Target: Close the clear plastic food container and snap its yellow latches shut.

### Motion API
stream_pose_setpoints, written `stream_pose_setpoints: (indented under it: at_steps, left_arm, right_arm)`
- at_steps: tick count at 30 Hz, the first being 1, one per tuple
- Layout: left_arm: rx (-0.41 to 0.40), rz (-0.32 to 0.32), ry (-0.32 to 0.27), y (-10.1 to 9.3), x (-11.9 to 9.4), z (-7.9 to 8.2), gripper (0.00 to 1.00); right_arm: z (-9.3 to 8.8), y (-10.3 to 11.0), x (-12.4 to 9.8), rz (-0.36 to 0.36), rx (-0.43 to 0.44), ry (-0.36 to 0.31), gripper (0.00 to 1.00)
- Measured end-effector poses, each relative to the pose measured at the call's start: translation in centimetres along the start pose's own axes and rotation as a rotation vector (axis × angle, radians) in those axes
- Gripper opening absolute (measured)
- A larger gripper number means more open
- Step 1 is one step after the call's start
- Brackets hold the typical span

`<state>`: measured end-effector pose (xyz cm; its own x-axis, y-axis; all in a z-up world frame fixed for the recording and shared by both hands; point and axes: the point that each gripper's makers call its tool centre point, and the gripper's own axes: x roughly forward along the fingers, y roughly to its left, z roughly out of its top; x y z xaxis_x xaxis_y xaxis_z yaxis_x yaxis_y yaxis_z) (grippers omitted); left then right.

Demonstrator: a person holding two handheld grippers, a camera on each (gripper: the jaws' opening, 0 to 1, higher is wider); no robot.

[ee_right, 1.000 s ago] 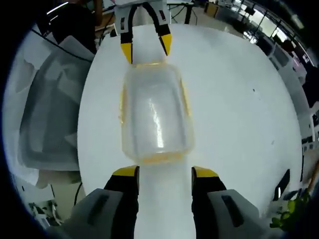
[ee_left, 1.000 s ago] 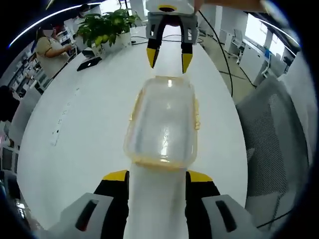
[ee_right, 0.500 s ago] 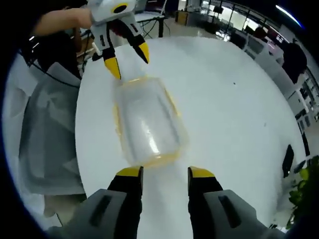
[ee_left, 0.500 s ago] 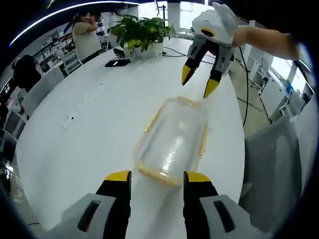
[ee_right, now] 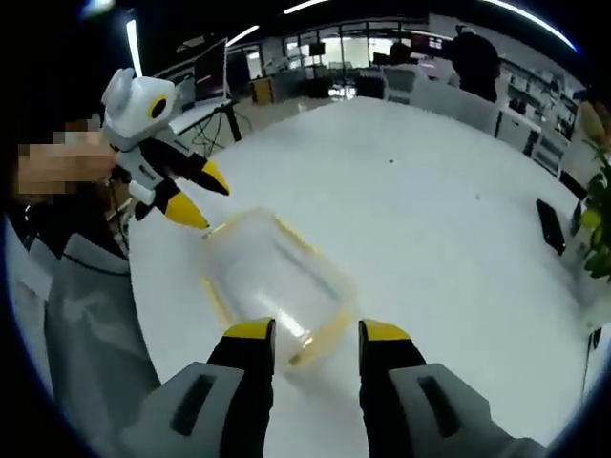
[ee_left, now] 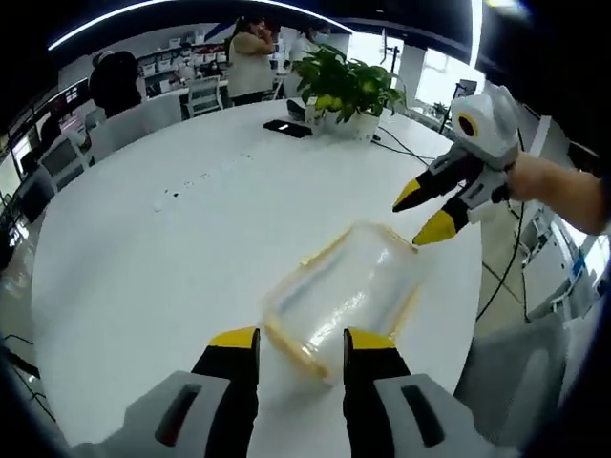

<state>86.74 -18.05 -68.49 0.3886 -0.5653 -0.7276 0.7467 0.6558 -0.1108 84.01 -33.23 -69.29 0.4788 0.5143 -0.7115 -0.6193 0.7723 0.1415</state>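
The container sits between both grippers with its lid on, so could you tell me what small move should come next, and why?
Probably ease the left gripper forward onto the yellow latch at the container's near end and press it down. The lid appears seated, both grippers are open and holding nothing, and the right gripper hovers at the far end, placed to steady it. Whether any latch is already snapped is unclear.

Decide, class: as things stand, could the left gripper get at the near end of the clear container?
Probably yes. The left gripper is open, its fingers either side of the container's near end, with only bare table around it.
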Motion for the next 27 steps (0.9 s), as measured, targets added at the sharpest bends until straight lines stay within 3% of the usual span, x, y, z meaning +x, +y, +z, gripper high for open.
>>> stream_pose_setpoints:
  at_steps: [8,14,27]
  left_arm:
    - [-0.072,0.050,-0.035,-0.2,0.2,-0.4,0.27]
    - [-0.132,0.043,-0.063,-0.7,0.6,-1.0,0.26]
    - [-0.172,0.064,-0.057,-0.6,1.5,-2.0,0.22]
  right_arm:
    - [-0.7,0.0,0.6,-0.023,0.115,-0.032,0.31]
    - [-0.9,0.4,0.9,-0.014,0.140,-0.039,0.30]
    - [-1.4,0.4,1.6,-0.031,0.141,-0.053,0.28]
